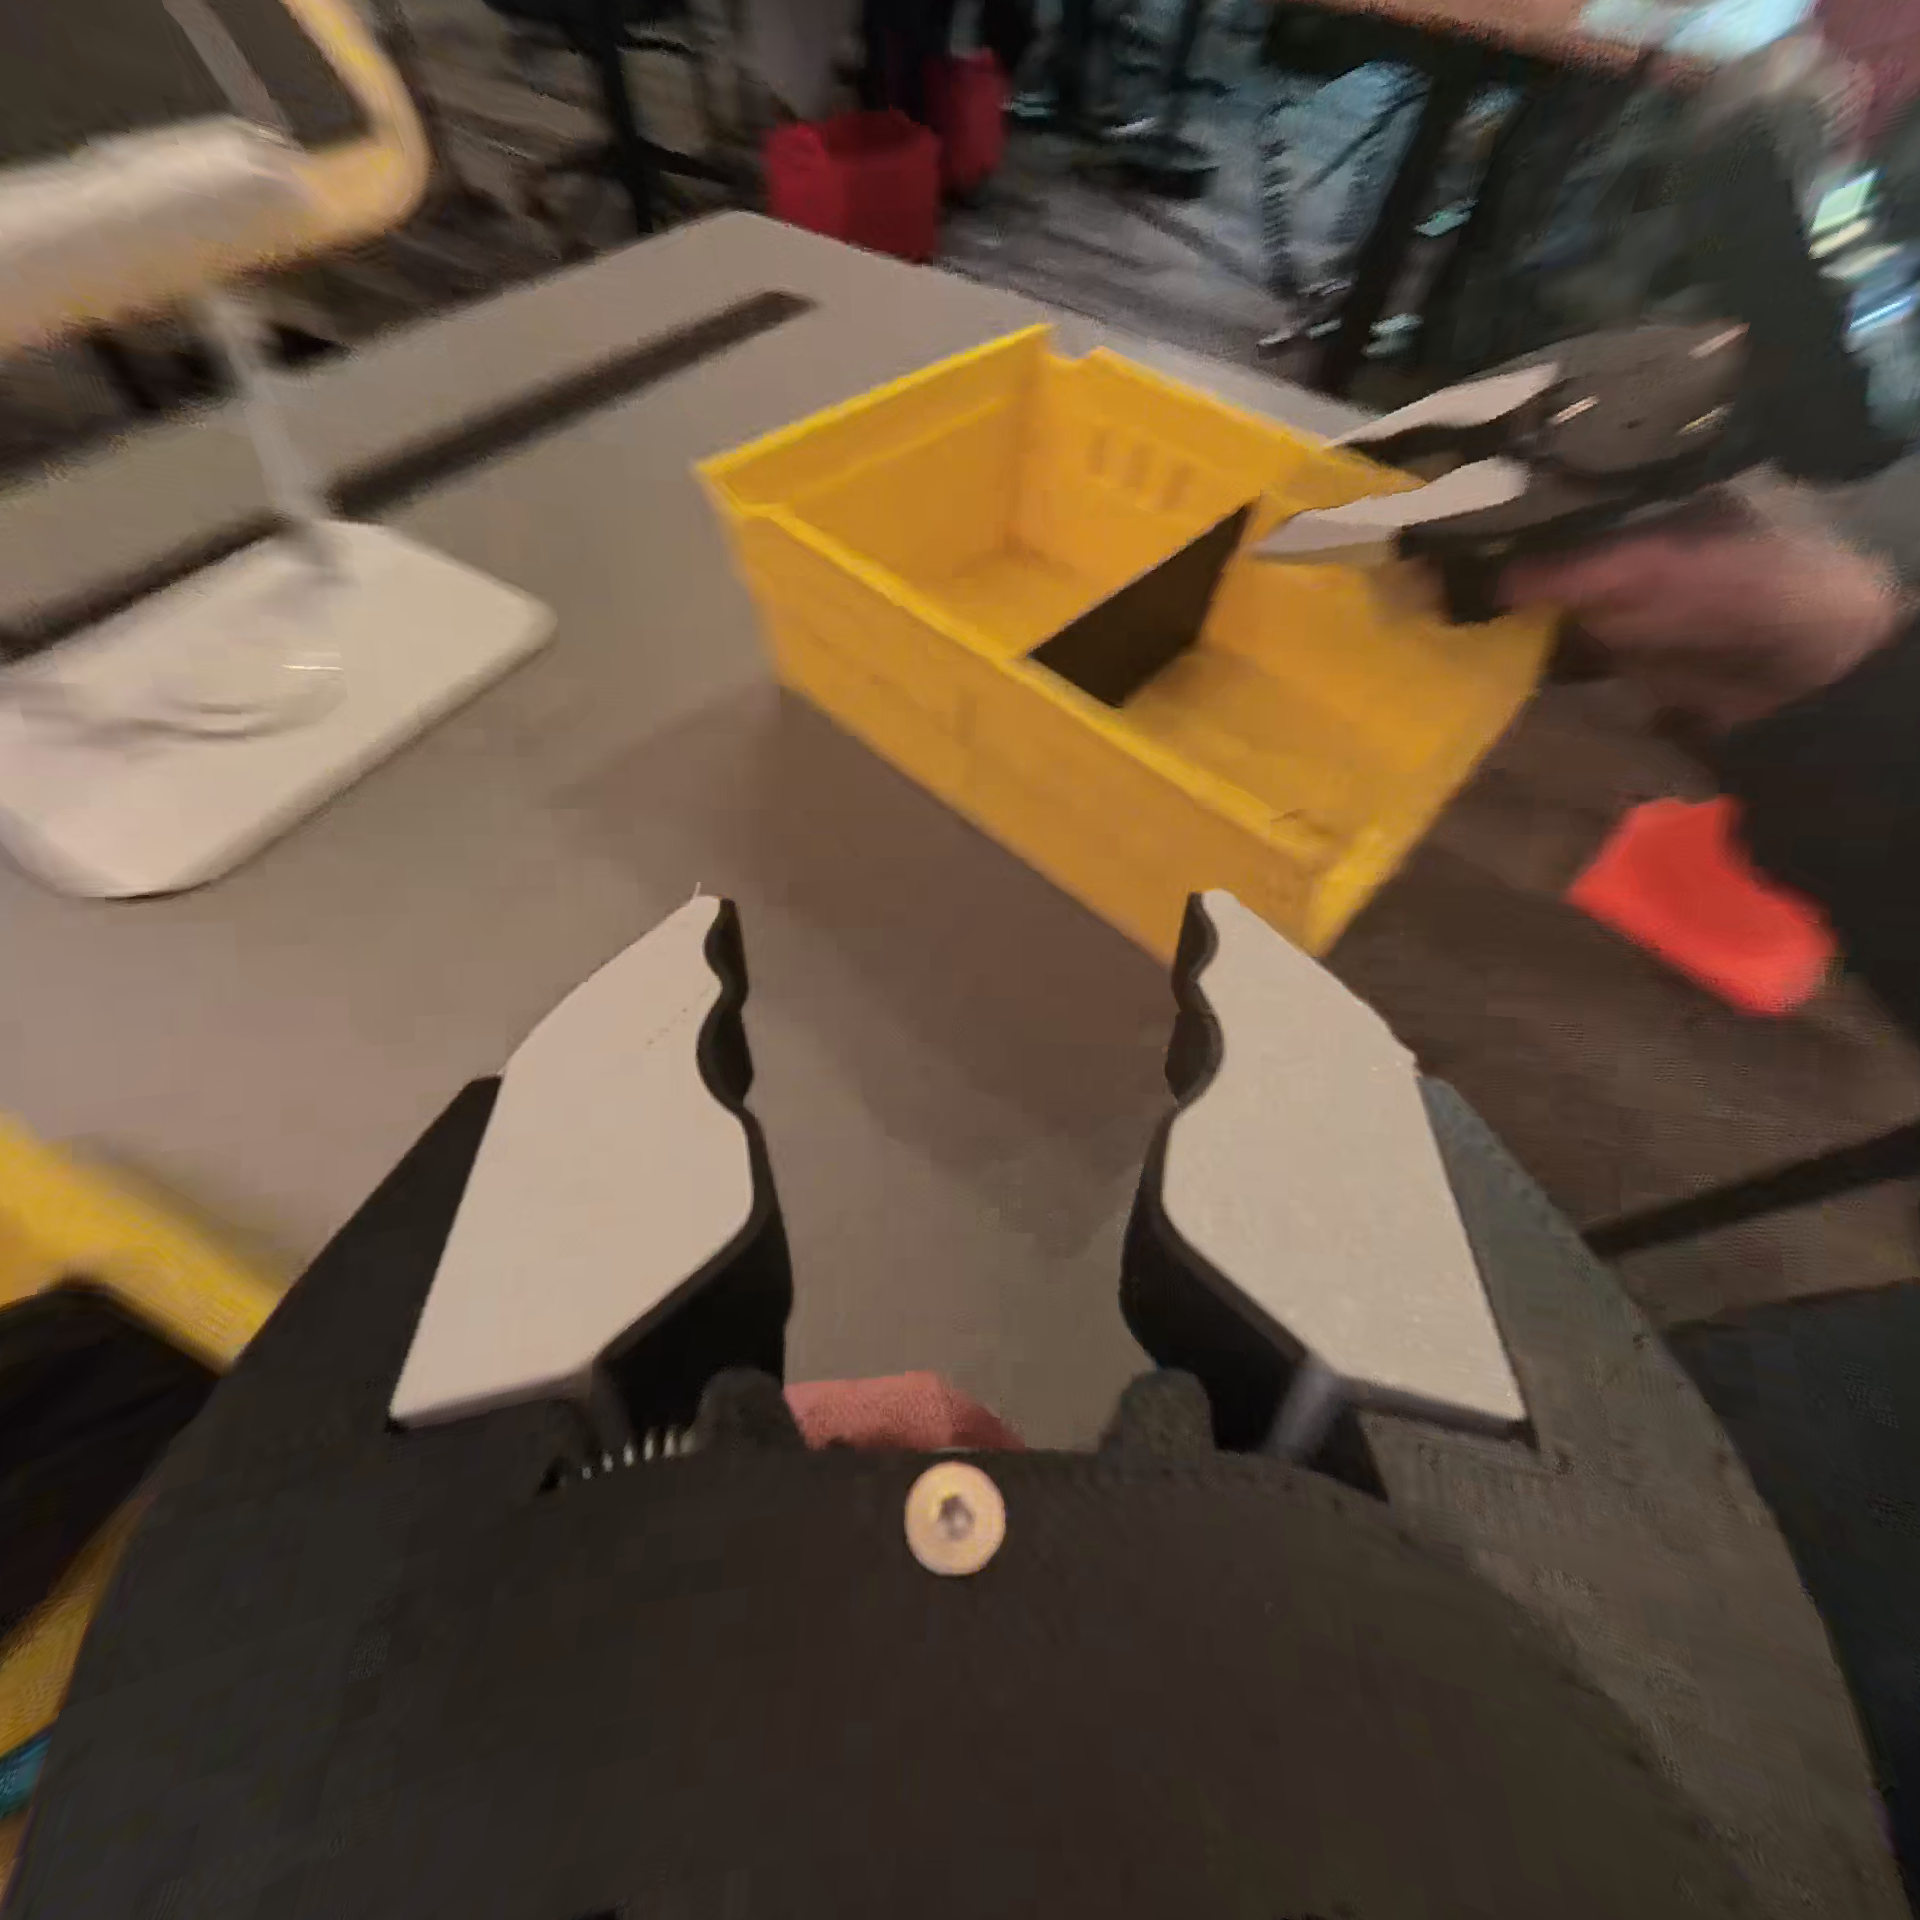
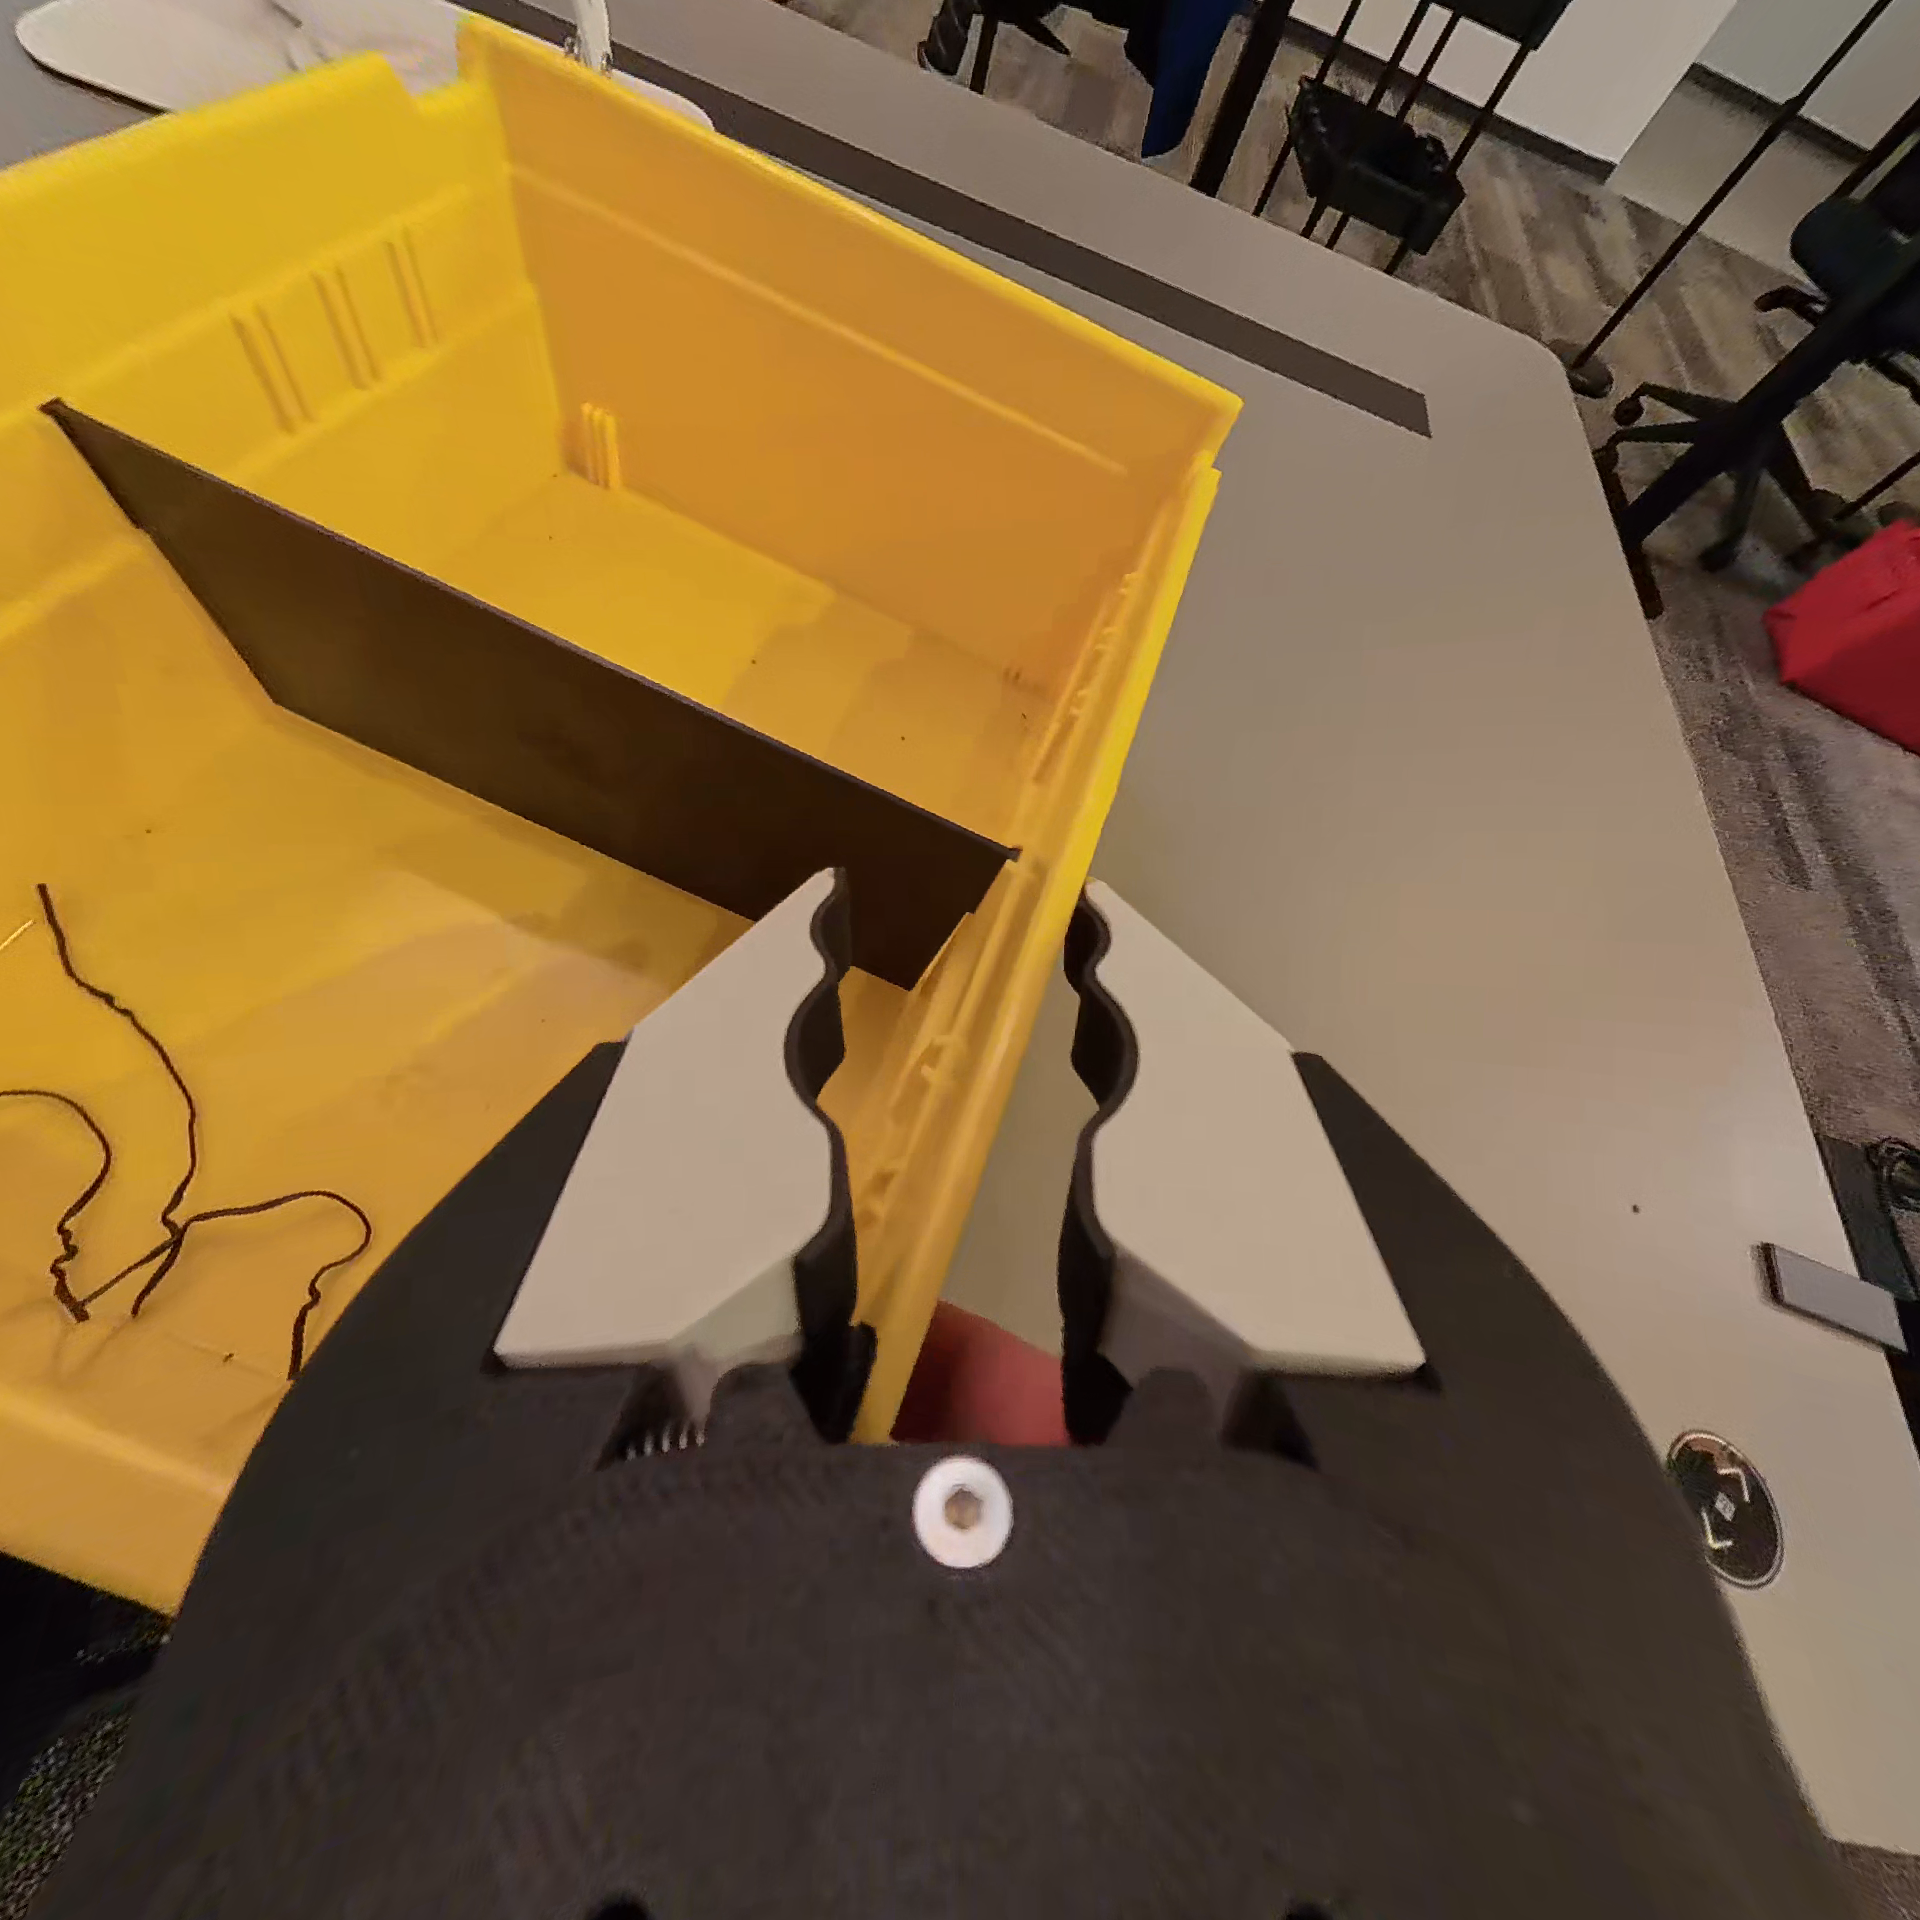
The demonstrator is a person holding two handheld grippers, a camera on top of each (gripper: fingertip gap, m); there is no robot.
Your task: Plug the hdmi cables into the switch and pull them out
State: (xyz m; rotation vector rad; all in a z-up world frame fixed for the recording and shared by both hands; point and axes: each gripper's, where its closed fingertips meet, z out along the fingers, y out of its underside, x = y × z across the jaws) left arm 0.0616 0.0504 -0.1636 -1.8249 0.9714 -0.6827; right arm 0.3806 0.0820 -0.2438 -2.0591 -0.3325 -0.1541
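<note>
While both grippers' jaws gape, the right gripper point(image 2: 961, 894) straddles one yellow bin's point(image 2: 831, 343) wall.

The grey table point(image 1: 644, 790) lies bare between the left gripper point(image 1: 961, 935) and the yellow bin point(image 1: 1039, 769); the fingers stand wide apart with nothing between them. To the left a white stand base point(image 1: 260, 727) takes up the table there, its post rising above it; a dark slot point(image 1: 561, 405) runs along the table behind it.

The bin's long wall point(image 2: 1049, 904) stands between the right gripper's point(image 2: 961, 914) parted fingers, one finger inside, one outside; a black divider point(image 2: 520, 665) crosses the bin just ahead of the inner finger; a thin dark thread point(image 2: 177, 1174) lies on the near floor; the far compartment is bare; right of the bin the table is free to its edge.
</note>
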